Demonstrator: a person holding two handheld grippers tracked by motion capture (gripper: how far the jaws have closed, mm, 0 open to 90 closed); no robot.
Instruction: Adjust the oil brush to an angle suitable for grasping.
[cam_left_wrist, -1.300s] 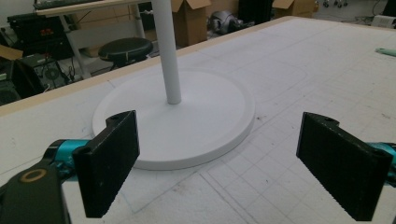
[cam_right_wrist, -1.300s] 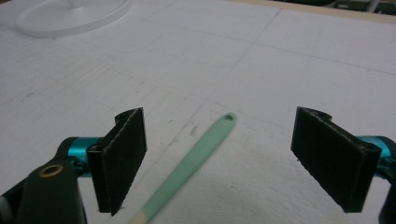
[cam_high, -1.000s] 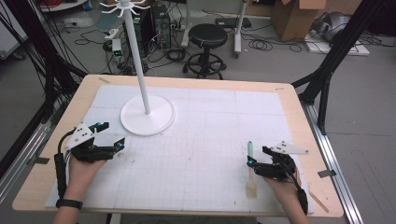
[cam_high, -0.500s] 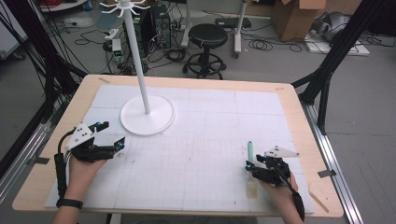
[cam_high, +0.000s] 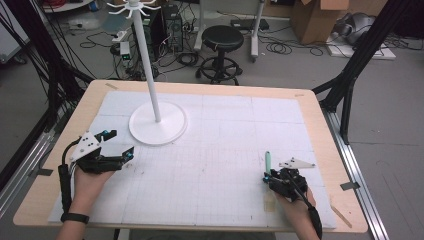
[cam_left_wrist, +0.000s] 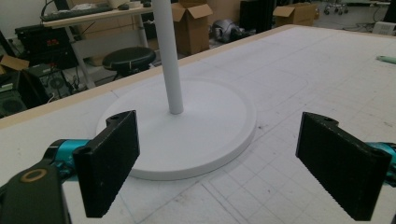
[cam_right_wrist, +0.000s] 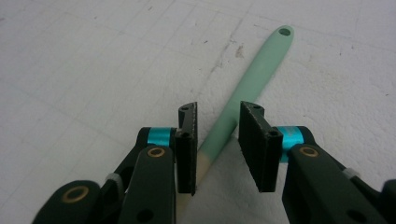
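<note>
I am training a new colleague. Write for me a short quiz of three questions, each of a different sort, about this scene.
1. True or false: the left gripper holds the white stand.
2. The utensil between the right gripper's jaws has a handle that is: A) red B) mint green C) black.
3. What pierces the handle's far end?

Key: 1. False; its jaws are wide open and empty. 2. B. 3. A small hole.

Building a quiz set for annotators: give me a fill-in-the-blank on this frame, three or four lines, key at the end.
1. The white stand rests on a round ____.
2. The green handle of the utensil lies between the jaws of the ____ gripper.
3. The left gripper has its jaws ____, with nothing between them.
4. At its far end the green handle has a small ____.

Missing words: base; right; open; hole
</note>
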